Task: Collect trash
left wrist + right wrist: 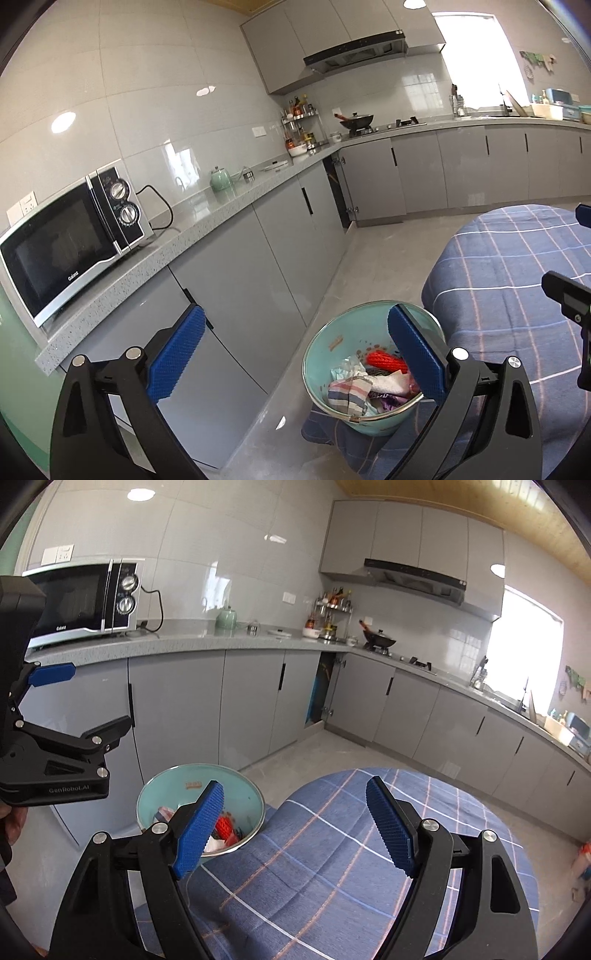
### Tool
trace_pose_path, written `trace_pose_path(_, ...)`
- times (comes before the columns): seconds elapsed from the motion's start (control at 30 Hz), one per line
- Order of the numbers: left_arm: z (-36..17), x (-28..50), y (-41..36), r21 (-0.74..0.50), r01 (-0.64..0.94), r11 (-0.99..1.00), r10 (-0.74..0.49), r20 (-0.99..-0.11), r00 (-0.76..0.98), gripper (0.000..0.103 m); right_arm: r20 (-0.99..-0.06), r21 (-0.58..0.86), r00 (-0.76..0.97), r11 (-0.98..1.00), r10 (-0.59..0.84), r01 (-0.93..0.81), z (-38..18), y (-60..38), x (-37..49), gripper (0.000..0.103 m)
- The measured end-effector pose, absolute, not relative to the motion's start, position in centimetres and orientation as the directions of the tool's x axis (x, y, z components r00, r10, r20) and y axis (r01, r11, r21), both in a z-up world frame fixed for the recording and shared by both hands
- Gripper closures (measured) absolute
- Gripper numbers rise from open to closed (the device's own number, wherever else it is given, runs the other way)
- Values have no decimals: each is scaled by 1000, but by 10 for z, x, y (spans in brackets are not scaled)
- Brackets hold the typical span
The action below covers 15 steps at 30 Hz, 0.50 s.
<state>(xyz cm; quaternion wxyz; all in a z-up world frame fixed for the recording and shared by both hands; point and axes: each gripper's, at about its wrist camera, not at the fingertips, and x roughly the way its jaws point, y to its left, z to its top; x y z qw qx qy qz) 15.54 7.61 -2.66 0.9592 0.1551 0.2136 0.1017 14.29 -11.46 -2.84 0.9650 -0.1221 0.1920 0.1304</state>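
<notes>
Sitting at the left edge of the table (332,867), the teal trash bin (325,354) held crumpled trash (365,384): a striped cloth scrap, white paper and a red ridged piece, all heaped against its near wall. You held the left gripper (295,354) above and just left of the bin, its blue fingers (177,350) spread wide with nothing between them; the right one of the pair overlapped the bin's right rim in the left wrist view. You held the right gripper (295,827) over the blue plaid cloth covering the table, fingers likewise spread and empty, with the left one crossing the bin's near rim in the right wrist view. Farther off, grey cabinets (177,709) ran under a speckled kitchen worktop that carried a microwave (70,240) at the left and a green kettle (221,179) beyond it. A wok (356,120) sat on the stove at the far side, below the range hood (354,51).
</notes>
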Motion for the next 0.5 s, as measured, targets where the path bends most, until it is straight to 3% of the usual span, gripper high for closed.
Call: trace_pose_path(0.5,-13,142,73,334,-134,933,252,-340,906,6,-366,-170,910,947,196,-272,-15,-127,130,24)
